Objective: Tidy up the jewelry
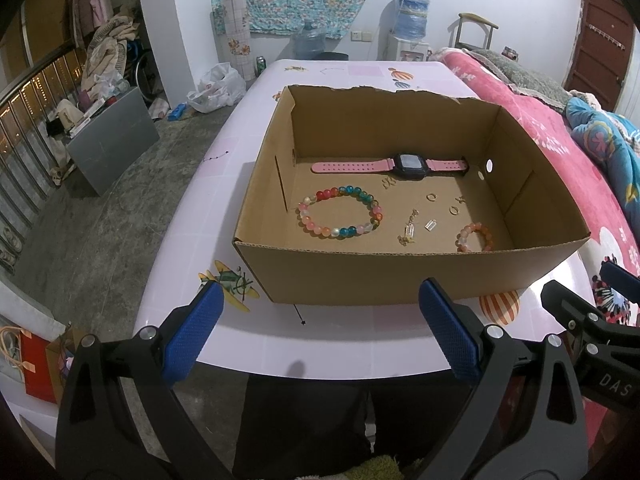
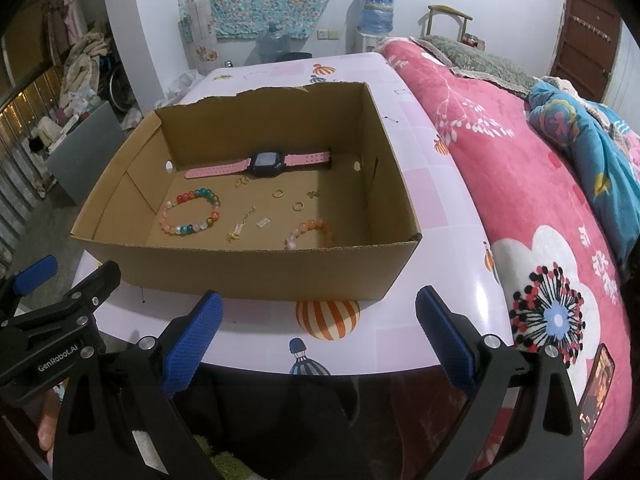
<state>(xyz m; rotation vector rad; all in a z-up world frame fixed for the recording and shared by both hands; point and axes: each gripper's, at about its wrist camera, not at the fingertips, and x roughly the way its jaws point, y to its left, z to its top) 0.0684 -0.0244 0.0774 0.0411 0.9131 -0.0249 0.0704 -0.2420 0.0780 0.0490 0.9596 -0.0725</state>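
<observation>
An open cardboard box (image 1: 360, 272) (image 2: 248, 268) stands on a pale pink table (image 1: 320, 340) (image 2: 420, 208). Inside lie a pink-strapped watch (image 1: 408, 166) (image 2: 266, 164), a multicolour bead bracelet (image 1: 340, 211) (image 2: 191, 212), a smaller orange bead bracelet (image 1: 475, 237) (image 2: 309, 233), a gold chain (image 1: 409, 229) (image 2: 240, 228), small gold rings (image 1: 431, 197) (image 2: 277, 193) and a tiny clasp (image 1: 430, 224) (image 2: 263, 222). My left gripper (image 1: 320, 328) is open and empty at the table's near edge, short of the box. My right gripper (image 2: 318, 332) is open and empty beside it.
A bed with a red floral blanket (image 2: 540, 200) (image 1: 560, 128) runs along the table's right side. A thin necklace (image 1: 298, 314) lies on the table before the box. Left of the table is concrete floor with a grey board (image 1: 116, 140), bags and clutter.
</observation>
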